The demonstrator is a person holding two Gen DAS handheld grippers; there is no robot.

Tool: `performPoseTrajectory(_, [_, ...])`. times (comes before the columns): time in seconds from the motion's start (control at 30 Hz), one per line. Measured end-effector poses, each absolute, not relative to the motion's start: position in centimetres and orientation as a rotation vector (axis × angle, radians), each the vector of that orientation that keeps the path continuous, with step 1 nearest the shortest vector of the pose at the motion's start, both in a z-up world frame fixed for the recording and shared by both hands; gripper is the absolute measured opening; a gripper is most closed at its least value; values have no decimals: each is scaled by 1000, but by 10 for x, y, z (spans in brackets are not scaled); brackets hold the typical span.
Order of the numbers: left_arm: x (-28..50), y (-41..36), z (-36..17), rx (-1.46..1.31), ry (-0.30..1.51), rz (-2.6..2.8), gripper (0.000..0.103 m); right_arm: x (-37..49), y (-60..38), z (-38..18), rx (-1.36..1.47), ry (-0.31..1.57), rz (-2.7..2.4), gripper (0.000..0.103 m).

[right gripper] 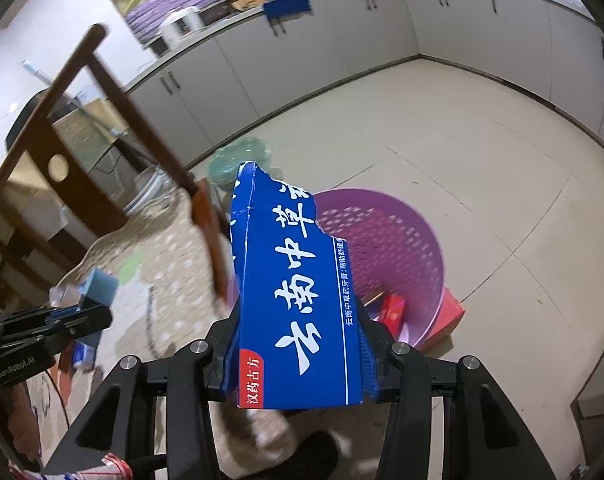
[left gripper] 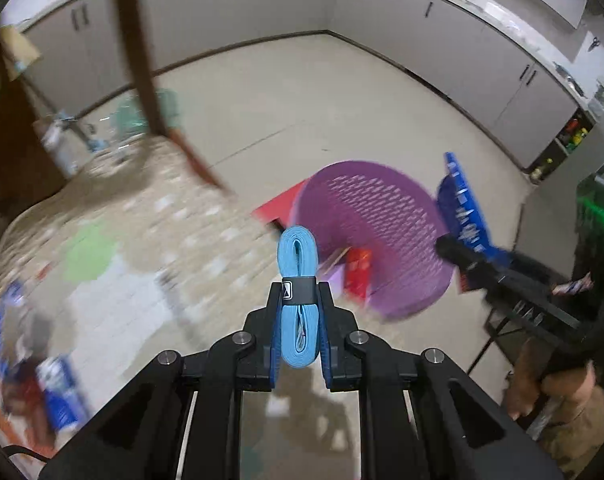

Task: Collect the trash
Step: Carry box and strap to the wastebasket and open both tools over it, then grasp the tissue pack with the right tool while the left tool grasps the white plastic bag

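My left gripper [left gripper: 299, 300] is shut on a light blue folded strap bundle [left gripper: 297, 264] with a black band, held upright between the pads. My right gripper [right gripper: 298, 344] is shut on a torn blue toothpaste box [right gripper: 290, 280] with white characters. A purple perforated plastic basket [left gripper: 378, 232] stands on the floor just beyond both grippers, with red boxes [right gripper: 392, 312] inside it. In the left wrist view the right gripper and its blue box [left gripper: 464, 208] hang at the basket's right rim. The left gripper [right gripper: 78, 312] with its strap appears at the left of the right wrist view.
A table with a patterned cloth [left gripper: 122, 240] lies at left, strewn with blurred packets [left gripper: 58, 392]. A dark wooden chair [right gripper: 102, 132] stands by the table. A red box [right gripper: 448, 316] rests on the floor against the basket. White kitchen cabinets [left gripper: 442, 40] line the far walls, beyond open tiled floor [right gripper: 482, 160].
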State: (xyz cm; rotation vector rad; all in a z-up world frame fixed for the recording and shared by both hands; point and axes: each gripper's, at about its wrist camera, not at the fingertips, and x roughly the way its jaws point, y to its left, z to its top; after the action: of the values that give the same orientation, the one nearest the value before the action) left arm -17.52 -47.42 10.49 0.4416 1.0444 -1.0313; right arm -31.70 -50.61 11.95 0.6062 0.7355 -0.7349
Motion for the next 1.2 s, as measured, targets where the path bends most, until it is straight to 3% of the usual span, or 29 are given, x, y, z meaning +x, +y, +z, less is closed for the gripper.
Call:
performPoseTrajectory(0.23, [-171, -530, 84, 402, 1095, -1099, 19, -313, -546, 98, 648, 756, -752, 51])
performPoseTrajectory(0.3, [-170, -536, 81, 389, 1100, -1111, 41, -310, -550, 94, 644, 762, -754, 51])
performPoseTrajectory(0.37, [-171, -536, 82, 366, 1088, -1118, 56, -309, -552, 93, 643, 763, -757, 52])
performPoseTrajectory(0.4, [-171, -534, 85, 353, 1078, -1125, 58, -310, -553, 93, 643, 762, -760, 54])
performPoseTrajectory(0.47, [-173, -531, 88, 355, 1072, -1135, 59, -313, -553, 94, 645, 757, -762, 63])
performPoseTrajectory(0.83, [-190, -462, 105, 363, 1019, -1084, 61, -316, -529, 105, 614, 751, -772, 67])
performPoseTrajectory(1.2, [-137, -295, 124, 255, 969, -846, 65, -275, -462, 129, 518, 787, -686, 72])
